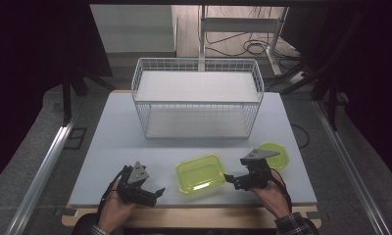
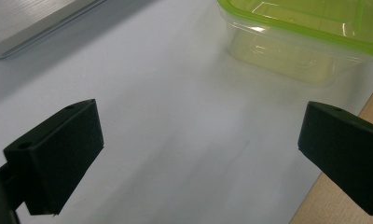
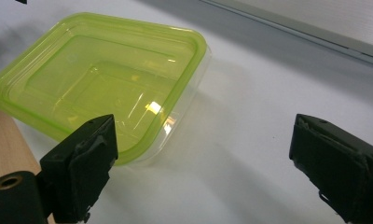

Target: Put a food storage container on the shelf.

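A rectangular food container with a lime-green lid (image 1: 200, 173) sits lid-up on the grey table top (image 1: 115, 137), in front of the white wire basket (image 1: 196, 98) and near the table's front edge. Its long axis runs roughly across the table, slightly skewed, the right end lying a little farther toward the basket than the left. The left gripper (image 1: 155, 193) rests on the table just left of the container, jaws spread wide with nothing between them. The right gripper (image 1: 232, 179) sits just right of the container, jaws also wide apart and empty, one jaw close beside the container's corner. A second green container (image 1: 277, 154) lies beyond the right gripper, nearer the basket.
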`<action>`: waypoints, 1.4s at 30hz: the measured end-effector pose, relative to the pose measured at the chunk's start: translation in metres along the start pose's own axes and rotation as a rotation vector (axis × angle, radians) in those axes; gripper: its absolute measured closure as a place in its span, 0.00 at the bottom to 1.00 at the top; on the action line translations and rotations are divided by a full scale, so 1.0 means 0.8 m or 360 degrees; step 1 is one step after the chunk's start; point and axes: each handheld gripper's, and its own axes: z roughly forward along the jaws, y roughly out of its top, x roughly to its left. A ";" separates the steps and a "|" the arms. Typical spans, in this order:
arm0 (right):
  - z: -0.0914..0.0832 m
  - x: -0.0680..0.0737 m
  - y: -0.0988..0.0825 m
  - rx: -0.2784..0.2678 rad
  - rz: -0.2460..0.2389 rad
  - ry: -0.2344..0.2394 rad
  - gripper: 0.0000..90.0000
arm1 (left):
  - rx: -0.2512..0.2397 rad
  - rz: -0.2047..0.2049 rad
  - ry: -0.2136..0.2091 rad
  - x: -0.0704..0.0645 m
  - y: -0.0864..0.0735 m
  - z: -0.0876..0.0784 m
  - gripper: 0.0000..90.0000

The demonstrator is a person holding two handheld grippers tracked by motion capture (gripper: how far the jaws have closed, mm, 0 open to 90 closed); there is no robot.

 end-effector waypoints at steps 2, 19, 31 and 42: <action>0.002 0.000 0.002 0.0021 0.0014 0.0024 0.04 | 0.0014 0.0010 0.0007 -0.001 0.000 0.001 0.00; 0.017 -0.014 0.023 0.0108 0.0287 0.0228 0.44 | 0.0065 0.0067 0.0024 -0.004 -0.001 0.007 0.00; 0.050 -0.028 0.036 0.0238 0.0524 0.0374 0.72 | 0.0080 0.0094 0.0025 -0.006 -0.001 0.009 0.00; 0.054 -0.041 0.033 0.0285 0.0792 0.0623 0.88 | 0.0092 0.0120 0.0037 -0.007 0.000 0.009 0.00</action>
